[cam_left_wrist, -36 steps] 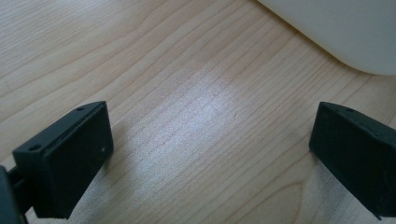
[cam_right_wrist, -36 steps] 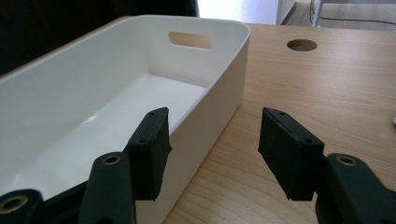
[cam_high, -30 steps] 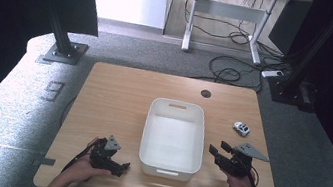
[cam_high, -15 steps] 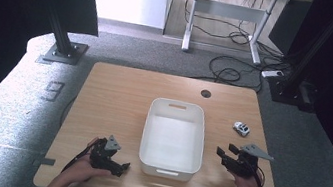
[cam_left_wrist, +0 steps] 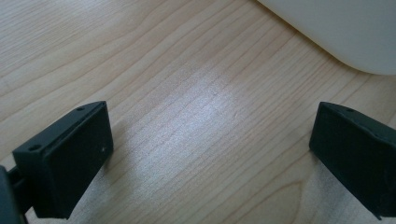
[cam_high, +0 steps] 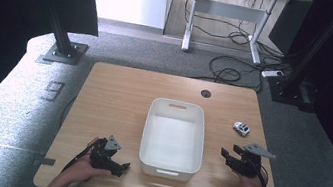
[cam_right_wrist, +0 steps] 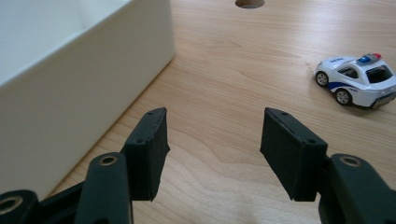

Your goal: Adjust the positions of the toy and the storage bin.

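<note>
standing over the wooden table (cam_high: 118,96), i saw a white plastic bin (cam_high: 174,133) sitting about in its middle, its long sides running away from the person, with a handle slot at the far end and another at the near end. the bin looked bare inside. a small white toy police car (cam_high: 241,128) with blue stripes and a red and blue light bar sat on the wood to the right of the bin, well apart from it, roughly level with the bin's far half. a round cable hole (cam_high: 206,93) was cut into the tabletop beyond the bin.

the person's left hand (cam_high: 81,168) held the left gripper (cam_high: 118,167) low over the near left part of the table, just beside the bin's near left corner. in the left gripper view its two black jaws stood wide apart over bare wood, nothing between them, and the rounded corner of the bin showed at the upper right.

the right hand (cam_high: 252,184) held the right gripper (cam_high: 227,158) on the other side of the bin, near its right wall and toward the near end, with the grey three-cornered plate (cam_high: 257,150) on top. in the right gripper view its jaws were also spread, gripping nothing, with the bin's wall close on the left and the toy car ahead and off to the right, clear of the jaws.

past the table lay grey carpet (cam_high: 11,99), a second desk frame (cam_high: 227,17) and loose cables (cam_high: 231,71) on the floor.
</note>
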The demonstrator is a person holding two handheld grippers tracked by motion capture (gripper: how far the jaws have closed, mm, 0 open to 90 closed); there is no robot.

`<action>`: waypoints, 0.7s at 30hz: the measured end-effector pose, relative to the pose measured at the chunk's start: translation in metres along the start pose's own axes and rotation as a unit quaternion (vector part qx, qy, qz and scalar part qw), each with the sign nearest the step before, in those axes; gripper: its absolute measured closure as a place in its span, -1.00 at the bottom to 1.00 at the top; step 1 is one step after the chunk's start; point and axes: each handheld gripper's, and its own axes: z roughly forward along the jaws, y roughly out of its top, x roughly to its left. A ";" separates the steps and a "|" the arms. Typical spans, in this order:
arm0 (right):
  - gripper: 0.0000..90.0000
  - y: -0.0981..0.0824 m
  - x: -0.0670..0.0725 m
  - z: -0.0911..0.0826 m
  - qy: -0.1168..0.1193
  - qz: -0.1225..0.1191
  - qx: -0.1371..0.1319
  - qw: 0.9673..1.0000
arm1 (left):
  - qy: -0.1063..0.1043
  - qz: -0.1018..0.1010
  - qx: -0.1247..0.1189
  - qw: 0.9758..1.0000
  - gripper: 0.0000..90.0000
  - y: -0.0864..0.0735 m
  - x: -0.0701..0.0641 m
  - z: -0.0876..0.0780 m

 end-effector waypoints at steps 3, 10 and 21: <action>-0.15 -0.001 -0.004 0.000 0.002 -0.002 0.004 1.000 | 0.000 0.000 0.000 1.000 -1.00 0.000 0.000 0.000; -0.23 -0.002 -0.011 0.003 -0.005 0.008 0.018 1.000 | 0.000 0.000 0.000 1.000 -1.00 0.000 0.000 0.000; -0.28 0.002 -0.012 0.002 -0.013 0.020 0.015 1.000 | 0.000 0.000 0.000 1.000 -1.00 0.000 0.000 0.000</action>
